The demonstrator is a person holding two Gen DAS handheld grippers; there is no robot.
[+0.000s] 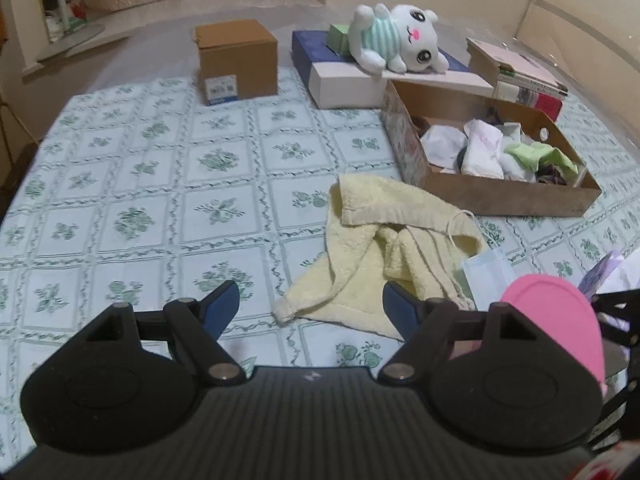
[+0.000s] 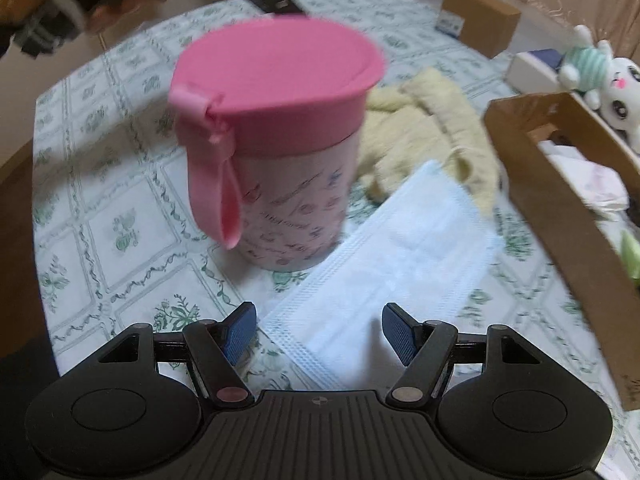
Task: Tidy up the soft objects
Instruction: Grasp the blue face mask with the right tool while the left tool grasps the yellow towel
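Observation:
A crumpled yellow towel (image 1: 384,248) lies on the floral tablecloth, just ahead of my open, empty left gripper (image 1: 312,308); it also shows in the right wrist view (image 2: 424,132). A light blue face mask (image 2: 392,256) lies flat right in front of my open, empty right gripper (image 2: 318,332); its corner shows in the left wrist view (image 1: 486,270). An open cardboard tray (image 1: 516,200) holds several white and green cloths (image 1: 484,148). A white plush bunny (image 1: 400,36) lies on a flat box.
A pink lidded cup (image 2: 276,140) stands left of the mask; its lid shows in the left wrist view (image 1: 560,316). A closed cardboard box (image 1: 238,62), a white and blue flat box (image 1: 344,80) and stacked books (image 1: 520,72) sit at the back.

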